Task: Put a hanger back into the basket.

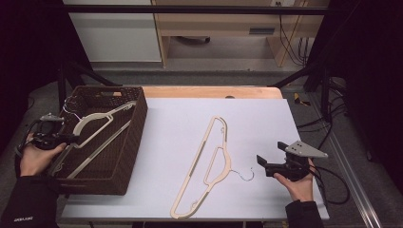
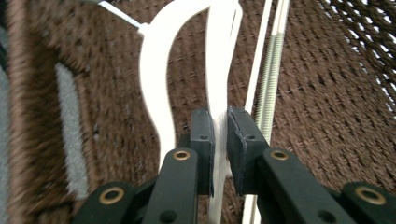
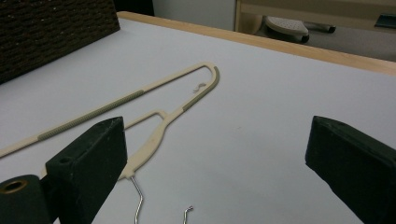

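The left gripper is clamped on a white hanger inside the basket, whose walls hem it in. The right gripper, jaws apart, hovers near a beige hanger lying on the table.

Cream hangers, dark-brown woven basket

A white plastic clothes hanger lies tilted inside the dark brown woven basket at the left of the high view, its arm clamped between black pads, wire hook toward the basket's far corner.
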`<state>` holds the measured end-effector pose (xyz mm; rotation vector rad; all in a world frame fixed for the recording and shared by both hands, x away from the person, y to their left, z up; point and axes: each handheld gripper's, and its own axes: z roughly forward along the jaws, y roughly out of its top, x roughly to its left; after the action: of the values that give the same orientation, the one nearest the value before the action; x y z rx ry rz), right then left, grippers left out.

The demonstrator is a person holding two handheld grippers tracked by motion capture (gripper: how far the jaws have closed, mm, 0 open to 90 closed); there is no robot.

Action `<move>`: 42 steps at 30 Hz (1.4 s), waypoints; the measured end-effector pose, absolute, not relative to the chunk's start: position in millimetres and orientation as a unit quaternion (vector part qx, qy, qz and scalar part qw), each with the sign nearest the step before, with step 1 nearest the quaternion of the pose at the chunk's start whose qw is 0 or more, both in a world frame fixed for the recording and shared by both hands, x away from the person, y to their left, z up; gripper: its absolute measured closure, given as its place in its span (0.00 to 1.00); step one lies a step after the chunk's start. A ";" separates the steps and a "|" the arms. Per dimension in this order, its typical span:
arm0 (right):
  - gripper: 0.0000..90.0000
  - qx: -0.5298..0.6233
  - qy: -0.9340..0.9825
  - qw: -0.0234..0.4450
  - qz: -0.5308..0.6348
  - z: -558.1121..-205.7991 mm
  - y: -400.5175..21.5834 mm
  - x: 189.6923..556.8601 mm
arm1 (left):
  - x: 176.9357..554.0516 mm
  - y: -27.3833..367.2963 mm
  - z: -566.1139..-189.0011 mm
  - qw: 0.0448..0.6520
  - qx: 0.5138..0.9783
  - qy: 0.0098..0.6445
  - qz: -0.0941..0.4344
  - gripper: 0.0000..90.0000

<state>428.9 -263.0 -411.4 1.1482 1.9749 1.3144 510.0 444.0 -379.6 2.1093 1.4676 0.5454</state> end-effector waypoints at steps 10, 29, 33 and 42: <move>0.07 0.422 0.723 0.252 0.486 -409.8 -264.7 427.8 | 483.3 434.2 -360.2 0.345 0.742 0.527 0.230 0.71; 0.07 0.416 0.723 0.254 0.490 -407.1 -266.2 425.6 | 448.1 319.9 -341.0 0.491 0.738 0.397 0.238 0.28; 0.07 0.413 0.724 0.252 0.492 -406.4 -265.7 424.8 | 440.2 298.4 -342.3 0.503 0.740 0.376 0.241 0.19; 0.07 0.407 0.724 0.250 0.498 -403.7 -265.6 421.8 | 429.0 263.8 -359.4 0.504 0.756 0.347 0.234 0.11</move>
<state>421.8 -265.6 -403.7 1.1072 1.9709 1.3554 429.0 263.8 -359.4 1.8245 0.8369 0.5654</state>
